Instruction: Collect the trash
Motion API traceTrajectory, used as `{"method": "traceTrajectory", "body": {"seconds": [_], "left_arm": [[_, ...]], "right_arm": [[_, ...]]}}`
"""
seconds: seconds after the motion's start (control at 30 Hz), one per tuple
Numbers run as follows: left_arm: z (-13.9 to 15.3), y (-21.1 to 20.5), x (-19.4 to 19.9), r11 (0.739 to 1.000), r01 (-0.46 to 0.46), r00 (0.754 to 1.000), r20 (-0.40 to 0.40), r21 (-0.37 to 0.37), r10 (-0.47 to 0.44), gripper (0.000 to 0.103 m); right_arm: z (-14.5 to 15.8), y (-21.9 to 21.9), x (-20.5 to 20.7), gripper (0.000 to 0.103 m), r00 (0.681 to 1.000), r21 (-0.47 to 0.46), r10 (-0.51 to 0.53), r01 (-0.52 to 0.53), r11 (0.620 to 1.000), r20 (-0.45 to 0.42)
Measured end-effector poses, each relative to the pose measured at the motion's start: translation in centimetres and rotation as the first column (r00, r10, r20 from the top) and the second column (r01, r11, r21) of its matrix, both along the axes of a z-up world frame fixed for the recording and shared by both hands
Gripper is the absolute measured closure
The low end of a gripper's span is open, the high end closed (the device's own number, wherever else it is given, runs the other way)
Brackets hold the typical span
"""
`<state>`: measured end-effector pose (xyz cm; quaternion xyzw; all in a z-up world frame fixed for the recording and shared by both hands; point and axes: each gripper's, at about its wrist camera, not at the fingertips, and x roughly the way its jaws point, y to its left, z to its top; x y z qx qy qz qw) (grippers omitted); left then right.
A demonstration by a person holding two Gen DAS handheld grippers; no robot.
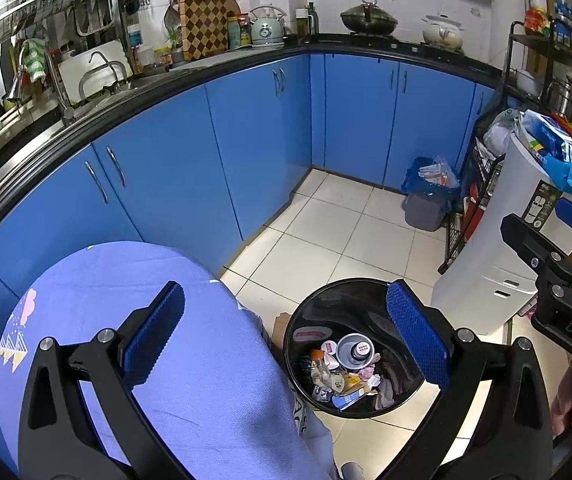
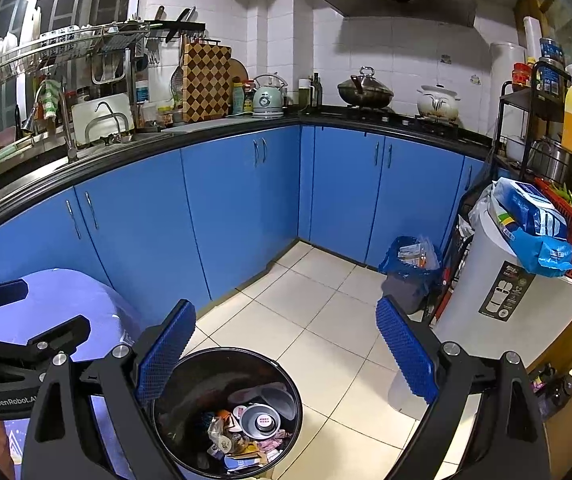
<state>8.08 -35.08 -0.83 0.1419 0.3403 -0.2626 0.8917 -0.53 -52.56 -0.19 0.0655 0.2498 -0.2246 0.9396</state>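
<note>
Both claws — left claw (image 1: pixel 286 340), right claw (image 2: pixel 286 356) — gape empty; the bin's (image 1: pixel 297 320) trash (image 1: pixel 345 376) looks light, crumpled — pinch wrapper edges.

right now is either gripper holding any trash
No. The left gripper and right gripper are both open and empty above the black bin.

I see the bin (image 1: pixel 355 350) on the floor (image 1: pixel 325 236) just right of the covered table (image 1: pixel 158 320), trash (image 1: pixel 341 376) inside it; a second bin (image 1: pixel 425 204) stands behind, near the cabinets (image 1: pixel 214 152)
</note>
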Motion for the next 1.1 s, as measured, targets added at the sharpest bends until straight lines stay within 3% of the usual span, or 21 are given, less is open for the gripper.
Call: {"method": "traceTrajectory", "body": {"seconds": [1.1], "left_arm": [[-0.46, -0.55, -0.10, 1.000, 0.021, 1.000, -0.016, 0.016, -0.021, 0.003]], "right_arm": [[0.24, -0.07, -0.27, 0.014, 1.000, 0.002, -0.009, 0.009, 1.000, 0.003]]}}
